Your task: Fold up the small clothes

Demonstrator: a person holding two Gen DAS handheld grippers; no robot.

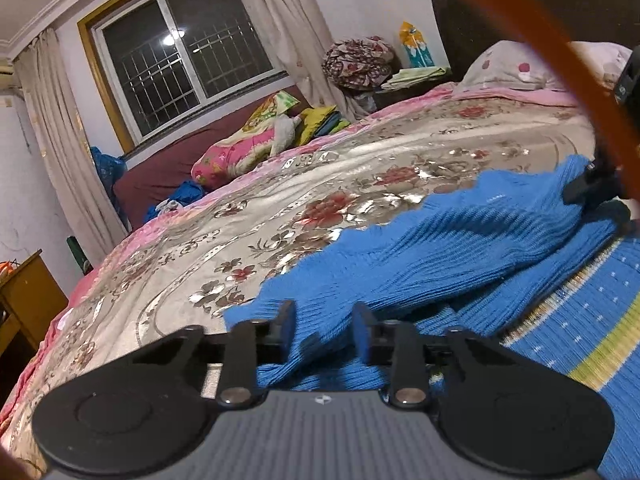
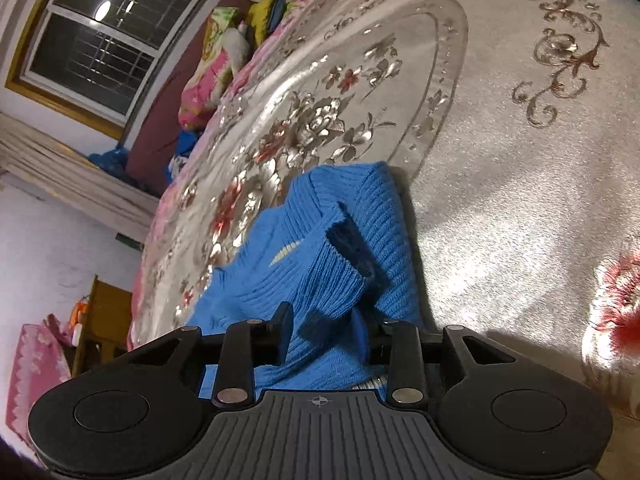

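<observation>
1. Blue knitted sweater (image 1: pixel 420 248) lies on the bed (image 1: pixel 180 248), spread over the shiny floral bedspread (image 2: pixel 500 160), with part of it lifted off the cover.
2. Left gripper (image 1: pixel 324 328) has a ribbed blue fold bunched between its two black fingers; the jaws stand partly apart with fabric filling the gap, so it appears to have hold of the sweater's edge.
3. Right gripper (image 2: pixel 324 328) sits at the ribbed neck end of the sweater (image 2: pixel 320 264), its jaws likewise partly apart with knit pressed between them; the collar opening rises just beyond its fingertips.
4. From the left wrist camera, the right gripper (image 1: pixel 592 184) shows at the far right, its black tip at the raised edge of the sweater.
5. A striped band (image 1: pixel 592 320) of yellow-green and white runs across the sweater's lower part, to the right of the left gripper.
6. Beyond the bed stand a window (image 1: pixel 180 60) with curtains and a pink pillow (image 1: pixel 520 68).
</observation>
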